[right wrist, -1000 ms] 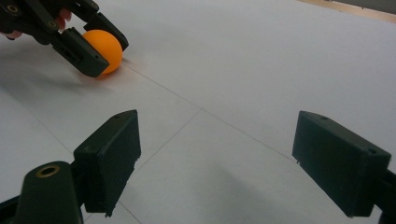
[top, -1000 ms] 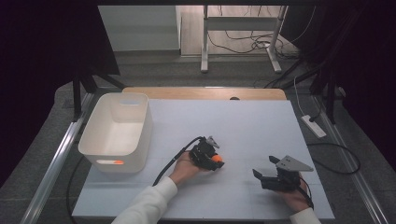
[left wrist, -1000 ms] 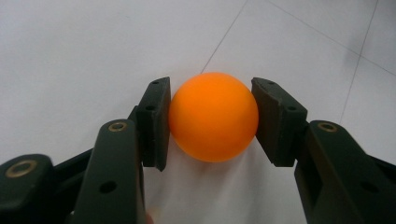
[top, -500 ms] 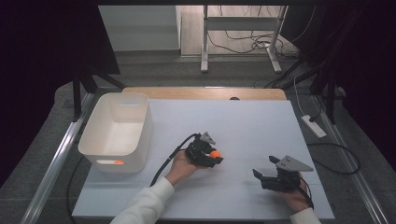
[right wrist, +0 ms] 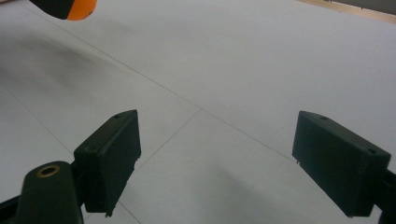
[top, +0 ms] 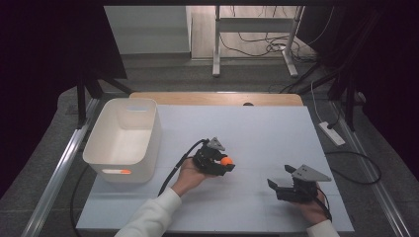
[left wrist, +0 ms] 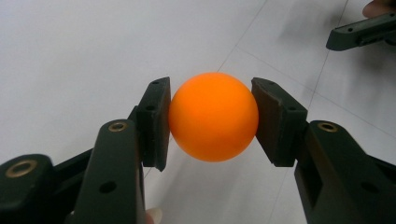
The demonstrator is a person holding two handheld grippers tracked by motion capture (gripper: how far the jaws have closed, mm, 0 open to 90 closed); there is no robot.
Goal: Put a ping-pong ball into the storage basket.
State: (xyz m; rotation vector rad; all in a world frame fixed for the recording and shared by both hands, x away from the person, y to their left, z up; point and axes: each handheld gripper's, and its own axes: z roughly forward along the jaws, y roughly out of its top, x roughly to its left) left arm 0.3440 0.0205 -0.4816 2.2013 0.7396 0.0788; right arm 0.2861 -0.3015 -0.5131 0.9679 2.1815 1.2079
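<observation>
An orange ball (left wrist: 213, 116) sits clamped between both pads of my left gripper (left wrist: 212, 119), held just above the white table. From above, the same ball (top: 227, 161) shows at the tip of the left gripper (top: 225, 162) near the table's middle. My right gripper (top: 279, 178) rests low at the front right, jaws wide apart with only bare table between them in the right gripper view (right wrist: 217, 154). The ball's edge (right wrist: 77, 8) peeks in at that view's top left.
A white tub (top: 124, 139) with an orange label stands at the left of the table (top: 276, 128). The table's wooden far edge (top: 212, 98) runs behind it. A power strip (top: 332, 133) lies off the right side. Cables trail from both grippers.
The left gripper has risen a little and shifted slightly away from the person, carrying the orange ball. The right gripper has stayed put.
</observation>
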